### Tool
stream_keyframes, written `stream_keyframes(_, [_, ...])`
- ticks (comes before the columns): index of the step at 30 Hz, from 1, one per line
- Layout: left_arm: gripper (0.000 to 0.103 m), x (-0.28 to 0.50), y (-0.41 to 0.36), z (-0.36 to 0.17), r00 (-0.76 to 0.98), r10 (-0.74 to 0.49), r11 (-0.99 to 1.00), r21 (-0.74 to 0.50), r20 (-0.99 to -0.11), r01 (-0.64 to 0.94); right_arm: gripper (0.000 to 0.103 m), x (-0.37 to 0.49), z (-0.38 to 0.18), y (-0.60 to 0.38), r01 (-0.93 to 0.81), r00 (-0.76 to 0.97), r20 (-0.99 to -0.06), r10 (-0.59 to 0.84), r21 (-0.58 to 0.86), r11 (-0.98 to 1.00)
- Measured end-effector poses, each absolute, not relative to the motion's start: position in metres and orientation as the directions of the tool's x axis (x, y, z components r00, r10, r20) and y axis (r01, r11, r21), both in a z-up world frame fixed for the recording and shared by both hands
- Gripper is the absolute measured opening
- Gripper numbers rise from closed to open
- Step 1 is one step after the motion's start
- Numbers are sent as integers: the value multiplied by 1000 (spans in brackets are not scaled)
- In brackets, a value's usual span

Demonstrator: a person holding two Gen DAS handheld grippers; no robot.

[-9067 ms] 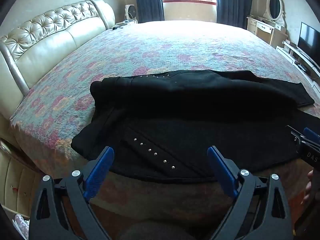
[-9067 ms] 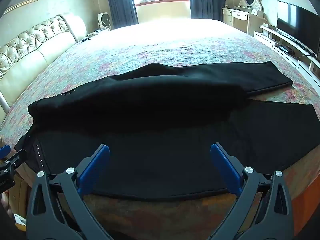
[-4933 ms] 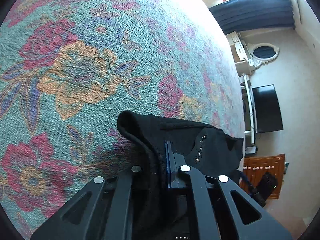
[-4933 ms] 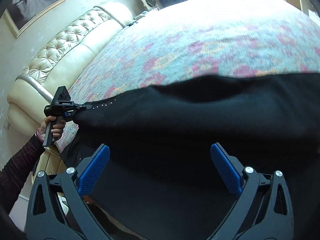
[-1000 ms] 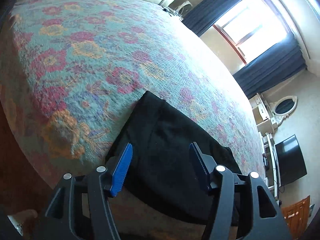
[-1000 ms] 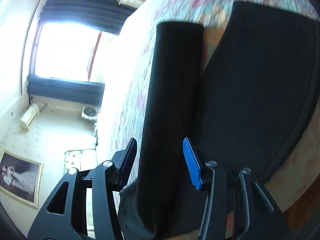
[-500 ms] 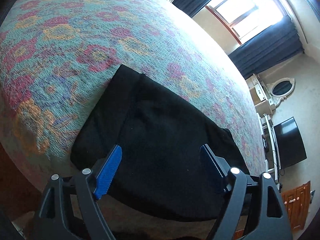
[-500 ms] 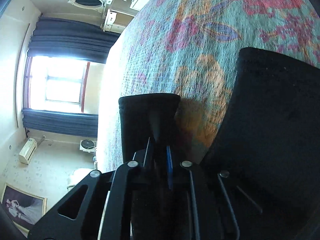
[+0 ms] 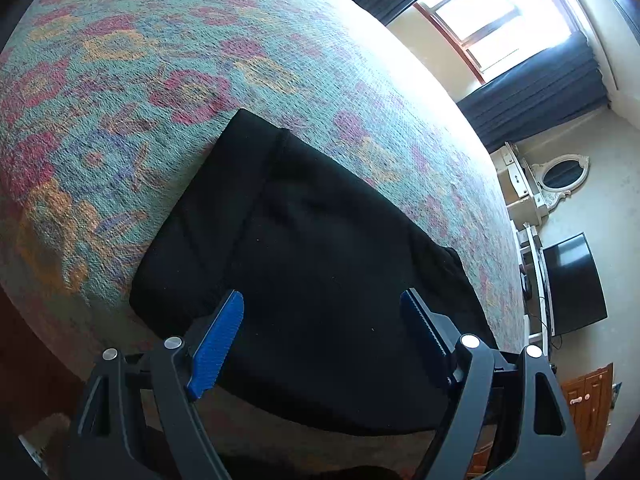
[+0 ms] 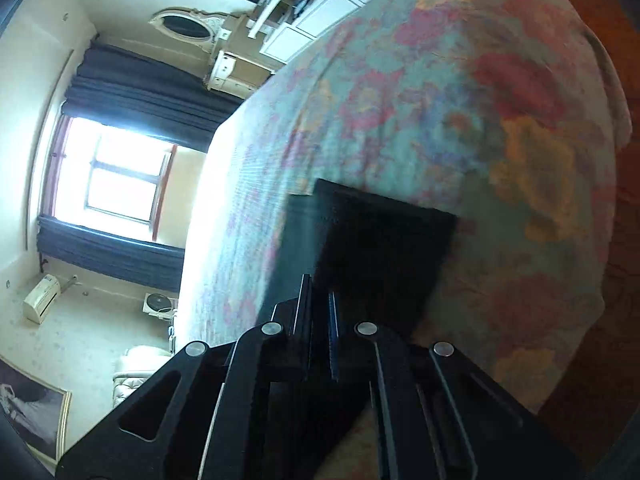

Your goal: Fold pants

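The black pants (image 9: 320,240) lie on the flowered bedspread (image 9: 120,80) near the bed's front edge, with one leg laid over the other. My left gripper (image 9: 322,320) is open and empty, hovering just above the waist end. My right gripper (image 10: 318,300) is shut on the black pants' leg end (image 10: 380,240) and holds it lifted above the bedspread (image 10: 480,120); the cloth is blurred by motion.
A window with dark curtains (image 9: 540,80) is at the far side. A dresser with an oval mirror (image 9: 560,172) and a television (image 9: 572,284) stand at the right. The bed's front edge (image 9: 60,300) drops to the floor.
My left gripper has opened wider and drawn back a little over the pants. My right gripper, shut on the leg end, has lifted and swung it across the bed.
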State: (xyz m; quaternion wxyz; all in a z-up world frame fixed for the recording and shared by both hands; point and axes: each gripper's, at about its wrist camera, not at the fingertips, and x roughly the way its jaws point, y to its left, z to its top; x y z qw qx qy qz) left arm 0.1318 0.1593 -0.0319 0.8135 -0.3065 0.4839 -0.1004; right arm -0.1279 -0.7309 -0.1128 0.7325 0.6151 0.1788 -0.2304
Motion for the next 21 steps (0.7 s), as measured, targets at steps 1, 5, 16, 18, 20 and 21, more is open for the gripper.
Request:
stream_keyframes(1, [79,132,159,-32,510,-460,793,-595,-727,-133,6,-133,-124,-730,561,827,-551,-114,821,103])
stream_keyframes(5, [79,132,162,-32,511,-454,796,-590,-730,-136,6,-140,-133,-724,524,847,-517,-121,851,28])
stream_keyframes(16, [79,135,165,-35,504,-463,788,-599,-730,-144,10,-133,-105,-747,575,816,-555,-161,808,132])
stream_keyframes(18, [79,137,165,-35,500,-465,788,-600,-730,-142,17,-117,-78,-755,586,810,-560,-174,774,240])
stream_keyframes(20, [79,138,164,-35,499,-464,790,-597,-732,-140,44,-97,-50,-763,620,781,-589,-209,692,369])
stream_keyframes(21, [79,138,163,-36,497,-464,792,-595,-733,-138,44,-85,-39,-768,623,774,-596,-215,655,427])
